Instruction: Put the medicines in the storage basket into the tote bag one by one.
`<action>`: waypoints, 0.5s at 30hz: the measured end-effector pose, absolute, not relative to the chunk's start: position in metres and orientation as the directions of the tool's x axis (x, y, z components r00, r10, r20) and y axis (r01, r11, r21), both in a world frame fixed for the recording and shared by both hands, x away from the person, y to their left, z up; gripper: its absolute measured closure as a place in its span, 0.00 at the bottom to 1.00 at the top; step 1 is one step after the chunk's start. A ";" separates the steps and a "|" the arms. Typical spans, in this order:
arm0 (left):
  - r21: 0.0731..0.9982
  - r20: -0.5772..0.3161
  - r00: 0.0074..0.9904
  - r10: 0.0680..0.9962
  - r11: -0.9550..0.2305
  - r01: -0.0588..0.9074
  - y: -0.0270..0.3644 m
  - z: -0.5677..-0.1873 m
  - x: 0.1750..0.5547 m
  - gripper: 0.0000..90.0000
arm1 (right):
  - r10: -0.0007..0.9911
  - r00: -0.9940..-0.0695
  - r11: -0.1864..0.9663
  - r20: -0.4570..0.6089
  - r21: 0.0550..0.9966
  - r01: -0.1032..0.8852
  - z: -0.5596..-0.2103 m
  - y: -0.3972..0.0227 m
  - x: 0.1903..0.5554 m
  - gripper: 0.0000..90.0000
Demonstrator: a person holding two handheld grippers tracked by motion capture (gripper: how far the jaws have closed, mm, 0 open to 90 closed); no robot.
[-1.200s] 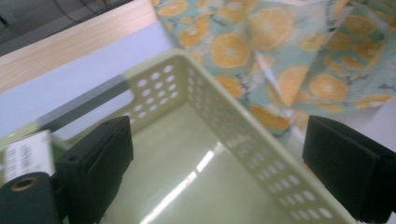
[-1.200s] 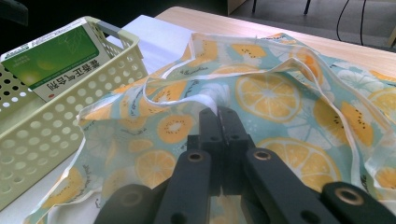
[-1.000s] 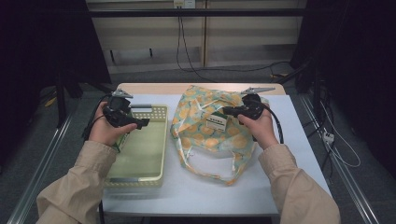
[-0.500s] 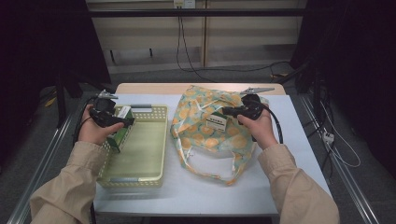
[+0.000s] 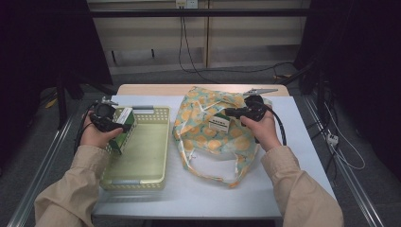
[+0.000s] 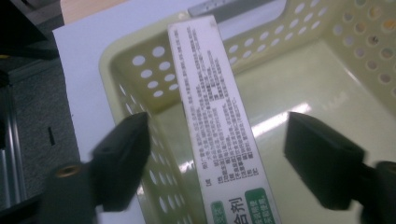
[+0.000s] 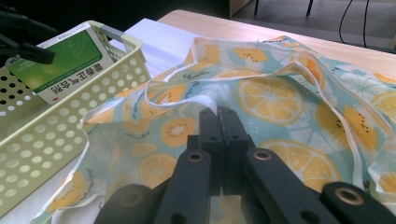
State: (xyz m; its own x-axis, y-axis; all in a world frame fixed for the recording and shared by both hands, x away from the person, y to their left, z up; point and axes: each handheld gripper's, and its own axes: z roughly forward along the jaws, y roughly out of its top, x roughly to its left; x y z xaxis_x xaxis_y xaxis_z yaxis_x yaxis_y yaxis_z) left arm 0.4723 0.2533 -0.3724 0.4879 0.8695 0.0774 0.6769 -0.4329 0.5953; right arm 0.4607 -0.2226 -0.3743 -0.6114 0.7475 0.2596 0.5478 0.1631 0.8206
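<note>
Seen from the high view, my left hand-held gripper point(image 5: 118, 126) hangs at the near-left corner of the pale yellow basket point(image 5: 156, 165) on the white counter point(image 5: 293, 142), with the green-and-white box point(image 5: 122, 135) tilted against the basket's left wall, while my right hand-held gripper point(image 5: 230, 112) sits on the fruit-print bag point(image 5: 208, 137), which lies just right of the basket. From the left gripper view, the box point(image 6: 219, 135) shows its long white side panel, dense with small print and a green patch near the bottom edge; it stands aslant between the jaws, which have just been closing but sit apart, neither pad touching it, the perforated basket point(image 6: 327, 84) below and around it. My reading is that the box could tip over the basket's rim onto the counter, since it leans on the wall with nothing clamping it, and a jaw brushing it off-centre would push it out. From the right gripper view, the jaws of my right hand-held gripper point(image 7: 219, 122) are pressed together on a fold of the bag point(image 7: 280, 98), lemons and kiwi slices on pale blue cloth; the box point(image 7: 70, 63) shows its green face past the basket wall point(image 7: 74, 112). A tug here might drag the bag into the basket.
</note>
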 end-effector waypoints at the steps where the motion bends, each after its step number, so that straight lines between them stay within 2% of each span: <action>1: 0.598 0.077 0.481 0.873 -0.427 0.679 0.252 -0.374 0.472 0.35 | 0.748 -0.611 0.163 0.261 0.820 0.549 -0.374 -0.223 0.461 1.00; 2: 0.592 0.077 0.486 0.871 -0.432 0.680 0.251 -0.375 0.473 0.37 | 0.748 -0.611 0.163 0.259 0.821 0.547 -0.374 -0.223 0.461 1.00; 4: 0.583 0.068 0.485 0.872 -0.429 0.689 0.248 -0.377 0.472 0.55 | 0.749 -0.610 0.163 0.258 0.821 0.548 -0.374 -0.224 0.461 1.00; 7: 0.584 0.061 0.482 0.874 -0.423 0.693 0.245 -0.376 0.472 0.69 | 0.751 -0.608 0.161 0.258 0.821 0.547 -0.374 -0.224 0.461 1.00; 9: 0.592 0.064 0.482 0.874 -0.423 0.686 0.243 -0.374 0.471 0.70 | 0.752 -0.607 0.161 0.257 0.822 0.547 -0.374 -0.224 0.460 1.00; 15: 0.640 -0.017 0.526 0.851 -0.394 0.659 0.233 -0.352 0.463 0.70 | 0.754 -0.606 0.161 0.256 0.821 0.547 -0.373 -0.225 0.460 1.00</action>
